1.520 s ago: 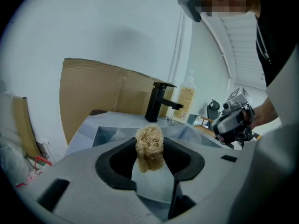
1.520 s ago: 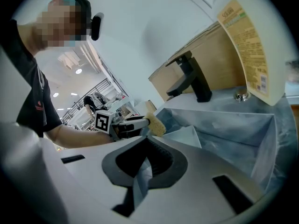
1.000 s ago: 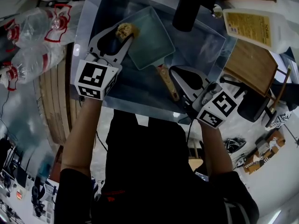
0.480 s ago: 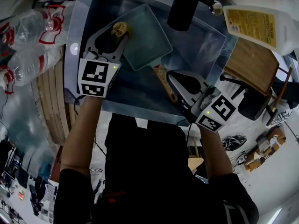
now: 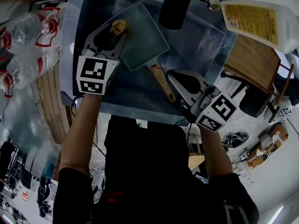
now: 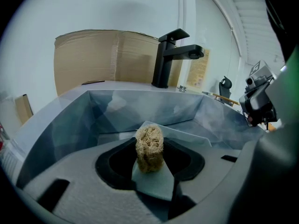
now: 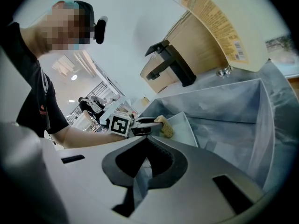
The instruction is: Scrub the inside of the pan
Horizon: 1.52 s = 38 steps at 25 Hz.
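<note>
- Sink (image 5: pixel 196 45): grey-blue basin, filling the upper middle of the head view and holding the pan.
- Jug (image 5: pixel 259 20): white with a yellow label, lying at the upper right, beside the sink's corner.
- Plastic bottles (image 5: pixel 28 27): clear with red bands, lying at the upper left on the surface, left of the sink.
- Faucet (image 5: pixel 174 6): black, reaching over the sink's upper edge. In the left gripper view it is standing at upper centre (image 6: pixel 173 55).
- Pan (image 5: pixel 145 38): square and teal, sitting in the sink's upper left part. Its wooden handle (image 5: pixel 159 78) is pointing toward the lower right.
- Right tongs (image 5: pixel 180 80): lying over the sink's lower right area, just beside the end of the handle. In the right gripper view (image 7: pixel 142 167) the jaws are sitting nearly together with only a thin slit showing, and nothing can be made out between them.
- Left tongs (image 5: pixel 117 34): reaching in from the left, over the pan's upper left corner, and clamping the scrubber.
- Scrubber (image 5: pixel 117 27): tan and fibrous, standing upright between the jaws (image 6: pixel 149 148) and hanging over the pan's upper left corner.
</note>
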{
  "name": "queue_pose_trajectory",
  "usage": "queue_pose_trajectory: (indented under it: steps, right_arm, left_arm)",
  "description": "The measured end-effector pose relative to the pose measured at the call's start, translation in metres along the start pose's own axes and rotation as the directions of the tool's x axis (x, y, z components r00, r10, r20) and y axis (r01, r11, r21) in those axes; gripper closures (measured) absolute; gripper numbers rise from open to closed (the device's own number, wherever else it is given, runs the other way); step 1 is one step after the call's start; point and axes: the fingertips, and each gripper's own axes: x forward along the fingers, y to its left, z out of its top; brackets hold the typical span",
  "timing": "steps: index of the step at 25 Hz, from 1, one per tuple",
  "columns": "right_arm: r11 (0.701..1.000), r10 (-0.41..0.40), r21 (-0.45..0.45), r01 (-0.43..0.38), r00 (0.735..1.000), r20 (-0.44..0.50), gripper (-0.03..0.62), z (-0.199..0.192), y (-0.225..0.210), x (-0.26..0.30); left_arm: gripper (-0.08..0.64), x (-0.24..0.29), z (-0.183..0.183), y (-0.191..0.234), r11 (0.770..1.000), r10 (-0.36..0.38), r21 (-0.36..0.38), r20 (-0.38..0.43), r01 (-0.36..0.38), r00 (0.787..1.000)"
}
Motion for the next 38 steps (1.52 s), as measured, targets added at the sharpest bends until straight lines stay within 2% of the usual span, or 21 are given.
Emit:
queue_pose_trajectory:
  steps: [21, 29, 34, 38]
  right_arm:
    - [0.999, -0.031, 0.024, 0.03, 0.998, 0.048, 0.592, 0.0, -0.014, -0.027]
    - [1.0, -0.002, 0.0, 0.002, 0.999, 0.042, 0.591, 0.001, -0.001, -0.017]
    - [0.999, 0.039, -0.02, -0.039, 0.999, 0.025, 0.591, 0.0, 0.014, -0.001]
    - [0.998, 0.052, -0.029, -0.052, 0.999, 0.011, 0.591, -0.003, 0.023, 0.007]
  left_arm:
    - [0.382, 0.05, 0.03, -0.035, 0.996, -0.083, 0.022, 0.024, 0.083, 0.996]
    - [0.382, 0.008, 0.027, -0.02, 0.999, -0.032, 0.017, 0.029, 0.032, 0.999]
    - [0.382, -0.024, 0.006, -0.013, 1.0, -0.002, -0.007, 0.011, 0.002, 1.0]
    - [0.382, -0.036, -0.012, -0.013, 1.0, -0.01, -0.016, -0.002, 0.01, 1.0]
